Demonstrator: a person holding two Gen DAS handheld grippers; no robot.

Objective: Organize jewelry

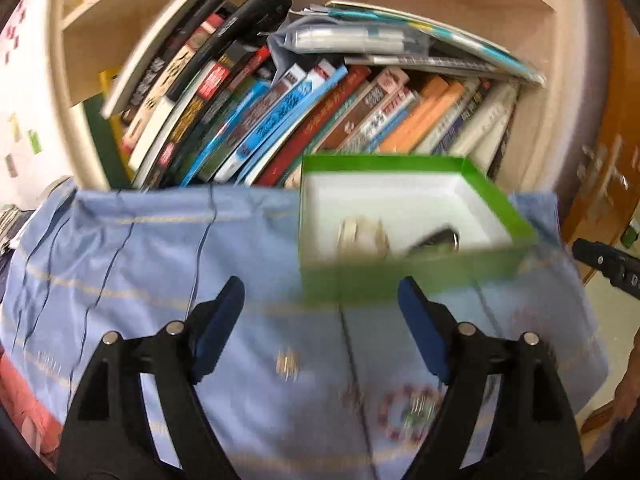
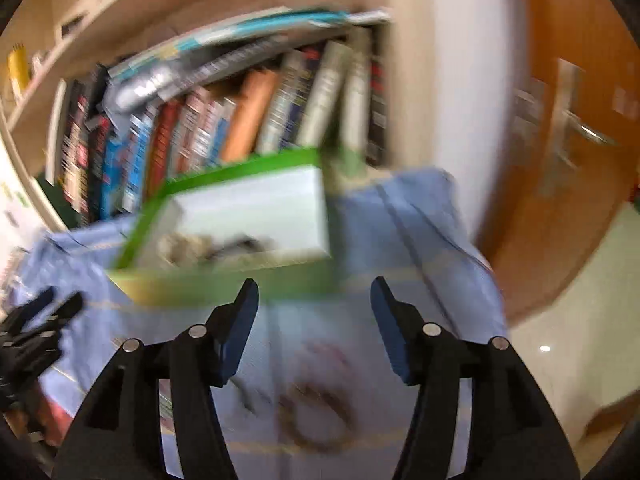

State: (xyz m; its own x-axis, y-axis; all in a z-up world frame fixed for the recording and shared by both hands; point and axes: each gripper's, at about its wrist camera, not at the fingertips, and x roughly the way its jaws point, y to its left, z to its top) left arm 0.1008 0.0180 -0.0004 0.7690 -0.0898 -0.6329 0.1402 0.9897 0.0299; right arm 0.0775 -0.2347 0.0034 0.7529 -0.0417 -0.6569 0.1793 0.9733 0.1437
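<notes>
Both frames motion-blurred, details soft.

Left gripper (image 1: pixel 322 320): jaws apart, nothing between the blue pads (image 1: pixel 218 326). It hangs above the blue cloth (image 1: pixel 140 248), near edge of the green box (image 1: pixel 384 280) just beyond the right finger.

Right gripper (image 2: pixel 314 326): jaws apart too, nothing clamped. It sits over the cloth, just near of the box's front wall.

Green box: open top, white inside, on the cloth at the far side, right of centre in the left wrist view. Behind it, a shelf of books (image 1: pixel 280 100). Inside lie a pale metallic band-like piece (image 1: pixel 362 236) and a dark item (image 1: pixel 434 238); can't tell what exactly.

Loose jewelry on the cloth, near side:
- small silvery piece (image 1: pixel 288 364) between the left gripper's fingers in view, resting on the cloth
- red beaded bracelet (image 1: pixel 410 412), near the right finger of the left gripper
- brownish ring-shaped bracelet (image 2: pixel 316 420), below the right gripper, too smeared to detail

Orange door (image 2: pixel 560 120) at far right.
</notes>
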